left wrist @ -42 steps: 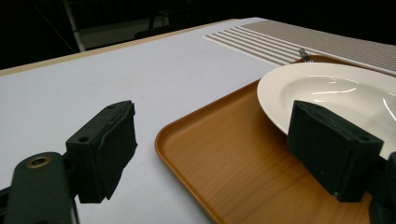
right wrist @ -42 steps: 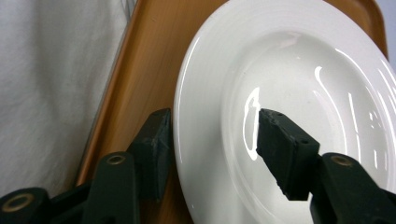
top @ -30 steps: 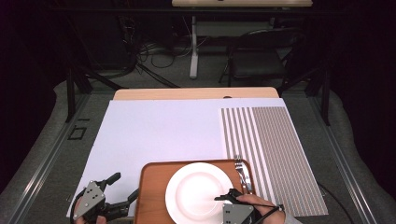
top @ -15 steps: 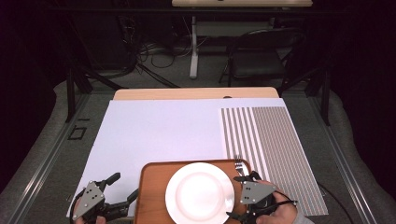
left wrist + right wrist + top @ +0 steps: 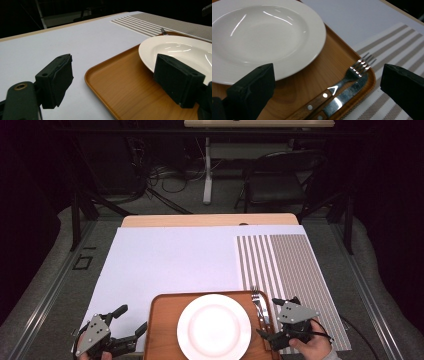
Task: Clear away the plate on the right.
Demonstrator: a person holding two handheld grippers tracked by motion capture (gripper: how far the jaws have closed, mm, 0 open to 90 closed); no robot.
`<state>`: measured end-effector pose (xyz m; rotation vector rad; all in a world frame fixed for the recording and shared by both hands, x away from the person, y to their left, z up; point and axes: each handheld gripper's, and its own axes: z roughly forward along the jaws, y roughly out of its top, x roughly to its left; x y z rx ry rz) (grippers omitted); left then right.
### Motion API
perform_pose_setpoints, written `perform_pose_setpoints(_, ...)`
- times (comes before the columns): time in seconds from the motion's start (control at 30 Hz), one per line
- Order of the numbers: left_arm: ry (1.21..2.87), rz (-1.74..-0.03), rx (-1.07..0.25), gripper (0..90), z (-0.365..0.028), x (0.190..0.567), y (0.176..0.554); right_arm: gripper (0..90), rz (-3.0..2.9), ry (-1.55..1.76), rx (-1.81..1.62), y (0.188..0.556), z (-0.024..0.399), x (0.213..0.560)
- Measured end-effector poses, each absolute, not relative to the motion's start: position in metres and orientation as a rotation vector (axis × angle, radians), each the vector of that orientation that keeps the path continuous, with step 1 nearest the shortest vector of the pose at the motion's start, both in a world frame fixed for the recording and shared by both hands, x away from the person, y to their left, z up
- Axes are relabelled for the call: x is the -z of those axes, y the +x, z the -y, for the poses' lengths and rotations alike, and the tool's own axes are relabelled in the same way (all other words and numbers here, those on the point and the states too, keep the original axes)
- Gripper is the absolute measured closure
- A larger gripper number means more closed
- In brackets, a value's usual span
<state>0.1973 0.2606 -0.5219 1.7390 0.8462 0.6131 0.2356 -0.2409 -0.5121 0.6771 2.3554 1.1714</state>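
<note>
Right tongs open wide, just opened further, nothing between them, over the wooden tray's right edge. Fork and knife side by side on that tray, right of the white plate. Left tongs open at the tray's left edge.

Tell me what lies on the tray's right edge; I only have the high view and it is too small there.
Observer: A fork and a knife lie side by side, wooden handles toward the right hand-held gripper.
Operator: Are its jaws on them?
Observer: No. In the right gripper view they stand wide open, one jaw over the plate's near rim, the other over the striped mat.
Operator: And the left one?
Observer: The left hand-held gripper is open astride the tray's corner, one jaw over the white cover, the other by the plate's rim.
</note>
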Motion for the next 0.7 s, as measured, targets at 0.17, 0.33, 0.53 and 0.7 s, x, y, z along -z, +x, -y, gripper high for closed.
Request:
perform_pose_setpoints(0.17,1.739,-0.847,-0.611,15.8,-0.261,0.522,0.198,0.0,-2.271,0.813,-1.187,0.242,0.254,0.512)
perform_pose_setpoints(0.33,1.731,-0.852,-0.615,15.8,-0.261,0.522,0.198,0.0,-2.221,0.902,-1.174,0.246,0.264,0.514)
perform_pose_setpoints(0.53,1.730,-0.856,-0.615,15.8,-0.263,0.522,0.198,0.0,-2.180,0.966,-1.147,0.250,0.272,0.518)
perform_pose_setpoints(0.7,1.723,-0.858,-0.617,15.8,-0.263,0.522,0.198,0.0,-2.137,1.060,-1.147,0.255,0.279,0.521)
